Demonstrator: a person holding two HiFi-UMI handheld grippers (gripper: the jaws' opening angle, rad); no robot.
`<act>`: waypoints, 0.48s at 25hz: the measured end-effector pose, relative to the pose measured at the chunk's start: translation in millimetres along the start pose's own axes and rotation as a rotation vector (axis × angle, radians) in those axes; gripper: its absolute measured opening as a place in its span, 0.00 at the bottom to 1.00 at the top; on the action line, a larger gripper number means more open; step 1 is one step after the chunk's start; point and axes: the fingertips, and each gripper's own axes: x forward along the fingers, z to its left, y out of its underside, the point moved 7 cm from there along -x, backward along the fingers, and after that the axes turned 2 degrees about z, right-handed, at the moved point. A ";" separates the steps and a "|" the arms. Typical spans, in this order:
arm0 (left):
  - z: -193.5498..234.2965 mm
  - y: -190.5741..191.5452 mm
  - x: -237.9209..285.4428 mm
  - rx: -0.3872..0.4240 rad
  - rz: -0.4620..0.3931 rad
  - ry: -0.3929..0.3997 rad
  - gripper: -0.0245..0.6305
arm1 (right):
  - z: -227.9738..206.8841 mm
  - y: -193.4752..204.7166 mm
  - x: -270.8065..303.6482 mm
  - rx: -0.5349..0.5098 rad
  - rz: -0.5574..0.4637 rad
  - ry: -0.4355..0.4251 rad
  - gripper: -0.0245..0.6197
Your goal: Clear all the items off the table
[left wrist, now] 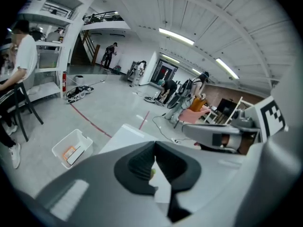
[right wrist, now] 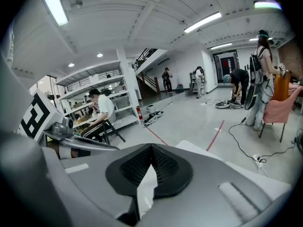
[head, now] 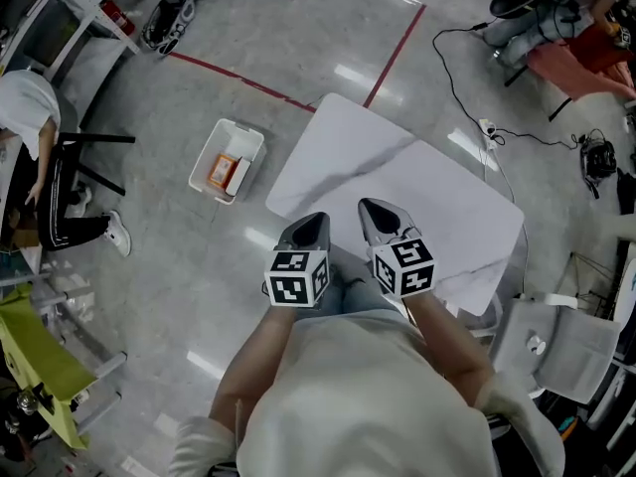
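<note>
The white table (head: 397,187) has nothing on its top in the head view. Both grippers hover side by side over its near edge, close to the person's body. My left gripper (head: 316,219) is shut with nothing between its jaws. Just to its right, my right gripper (head: 371,207) is also shut and holds nothing. On the floor to the table's left stands a white bin (head: 246,145) holding an orange packet (head: 220,172) and a white item (head: 238,175). The left gripper view shows the same table (left wrist: 125,134) and bin (left wrist: 80,136) beyond the touching pads (left wrist: 142,162).
A seated person (head: 35,117) is at a shelf on the far left. A white chair (head: 556,346) stands at the table's right. Cables (head: 467,78) and a red tape line (head: 248,82) run over the floor behind it. More people stand far off (right wrist: 262,79).
</note>
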 end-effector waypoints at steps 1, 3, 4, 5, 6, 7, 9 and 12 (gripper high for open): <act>-10.4 0.5 3.1 0.012 0.005 0.012 0.05 | -7.1 2.9 -10.0 0.011 -0.007 0.015 0.04; -30.2 3.1 8.6 0.037 0.014 0.037 0.05 | -21.0 10.3 -30.2 0.032 -0.020 0.047 0.04; -39.5 5.7 10.7 0.049 0.020 0.047 0.05 | -27.2 15.1 -40.5 0.044 -0.026 0.064 0.04; -48.4 8.8 12.5 0.060 0.026 0.057 0.05 | -32.8 20.2 -50.8 0.055 -0.031 0.080 0.04; -57.1 11.6 14.0 0.070 0.032 0.066 0.05 | -37.9 25.4 -61.2 0.065 -0.035 0.097 0.04; -65.7 13.9 15.6 0.079 0.036 0.077 0.05 | -42.7 30.0 -71.5 0.073 -0.039 0.114 0.04; -81.9 16.9 18.2 0.098 0.044 0.099 0.05 | -51.5 37.8 -90.7 0.089 -0.049 0.148 0.04; -104.6 22.6 17.8 0.127 0.054 0.125 0.05 | -60.2 50.4 -117.4 0.117 -0.064 0.192 0.04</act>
